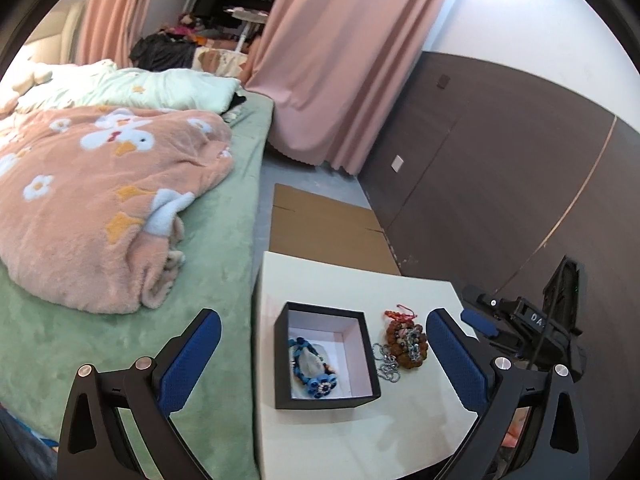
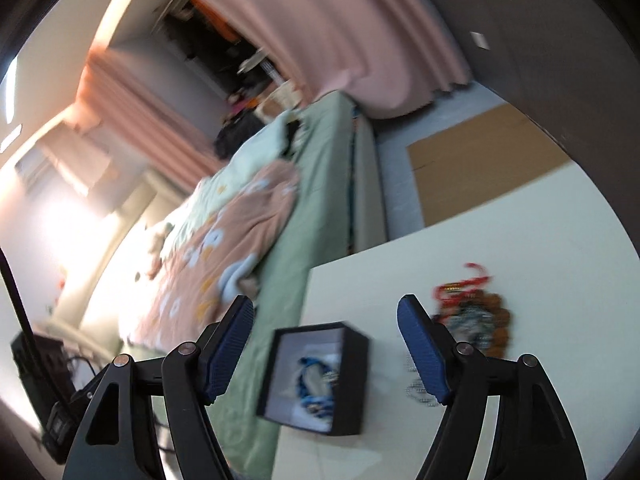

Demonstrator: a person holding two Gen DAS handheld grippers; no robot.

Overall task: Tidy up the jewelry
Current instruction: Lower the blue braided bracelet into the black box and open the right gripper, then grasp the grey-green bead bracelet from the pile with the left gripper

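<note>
Here, 1 blue flower bracelet (image 1: 314,368) lies inside the black box (image 1: 280,340) on the white table (image 1: 360,432).
Just right of the box, a brown bead bracelet (image 1: 406,346) with red cord touches a silver chain (image 1: 386,364). Both the left gripper (image 1: 324,360) and the right gripper (image 2: 326,348) gape wide, holding nothing. Only the left view is sharp and shows the other gripper, right of the box; the right view is blurred.
</note>
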